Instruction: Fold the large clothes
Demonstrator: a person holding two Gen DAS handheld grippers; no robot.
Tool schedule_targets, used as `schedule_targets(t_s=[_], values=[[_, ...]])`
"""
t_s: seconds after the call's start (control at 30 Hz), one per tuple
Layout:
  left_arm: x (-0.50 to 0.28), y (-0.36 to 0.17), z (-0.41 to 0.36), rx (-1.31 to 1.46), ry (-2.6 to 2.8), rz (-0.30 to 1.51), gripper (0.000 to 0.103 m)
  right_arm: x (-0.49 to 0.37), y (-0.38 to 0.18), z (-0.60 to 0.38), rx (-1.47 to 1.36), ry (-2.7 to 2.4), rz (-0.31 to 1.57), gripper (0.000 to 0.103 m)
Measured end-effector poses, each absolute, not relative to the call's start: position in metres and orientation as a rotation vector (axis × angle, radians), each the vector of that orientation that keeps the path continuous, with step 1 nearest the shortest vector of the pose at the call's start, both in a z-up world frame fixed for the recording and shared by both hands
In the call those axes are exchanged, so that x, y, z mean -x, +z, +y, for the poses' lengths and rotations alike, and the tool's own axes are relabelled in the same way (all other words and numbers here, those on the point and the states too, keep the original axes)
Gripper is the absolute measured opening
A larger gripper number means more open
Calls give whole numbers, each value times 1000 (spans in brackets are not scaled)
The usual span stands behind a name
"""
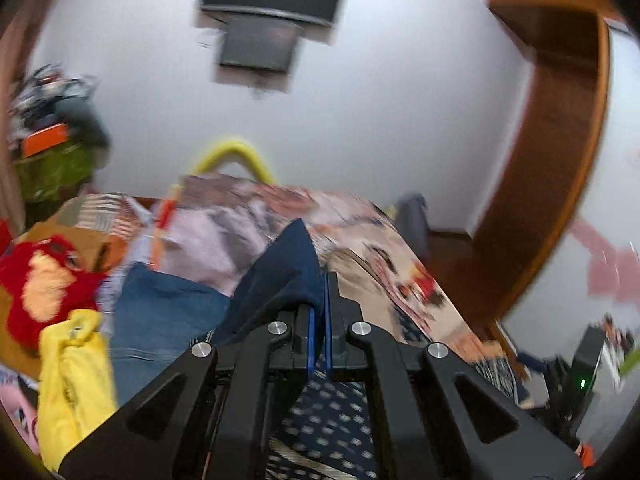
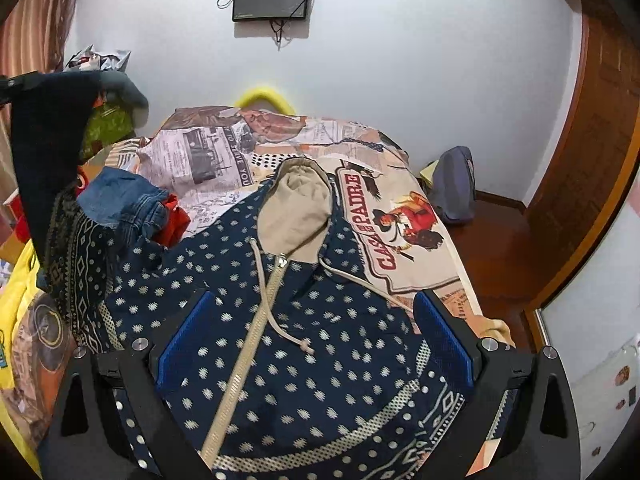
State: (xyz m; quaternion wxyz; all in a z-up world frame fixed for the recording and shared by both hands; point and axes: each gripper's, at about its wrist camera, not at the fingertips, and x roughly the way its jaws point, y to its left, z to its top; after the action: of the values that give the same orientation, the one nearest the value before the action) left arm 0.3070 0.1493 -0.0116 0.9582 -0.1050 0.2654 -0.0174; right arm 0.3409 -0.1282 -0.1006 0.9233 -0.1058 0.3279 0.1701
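A navy hoodie with pale dots [image 2: 320, 344], beige hood lining, zip and drawstrings lies front-up on the bed. My right gripper [image 2: 316, 340] is open just above its chest, blue pads either side of the zip. My left gripper [image 1: 319, 312] is shut on the navy cuff end of the hoodie's sleeve [image 1: 288, 272] and holds it raised; the lifted sleeve [image 2: 44, 160] shows at the far left of the right wrist view. The left wrist view is blurred.
The bed carries a newspaper-print cover [image 2: 400, 216]. Blue jeans [image 2: 120, 200], a red garment [image 2: 174, 220], yellow cloth [image 1: 72, 380] and a red plush [image 1: 44, 280] lie on its left. A grey bag [image 2: 456, 188] sits on the floor at right. A wooden door frame [image 2: 592, 160] stands right.
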Motion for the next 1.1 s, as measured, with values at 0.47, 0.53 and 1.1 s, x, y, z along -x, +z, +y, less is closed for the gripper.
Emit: schedule_targets(t_s=[0.47, 0.53, 1.1], values=[[-335, -181, -2, 24, -291, 1028, 3, -334, -130, -178, 225, 320, 776, 98], [-333, -199, -8, 3, -295, 1089, 5, -330, -135, -179, 243, 317, 791, 98], [-273, -140, 89, 141, -201, 949, 65, -302, -124, -141, 341, 382, 762, 98]])
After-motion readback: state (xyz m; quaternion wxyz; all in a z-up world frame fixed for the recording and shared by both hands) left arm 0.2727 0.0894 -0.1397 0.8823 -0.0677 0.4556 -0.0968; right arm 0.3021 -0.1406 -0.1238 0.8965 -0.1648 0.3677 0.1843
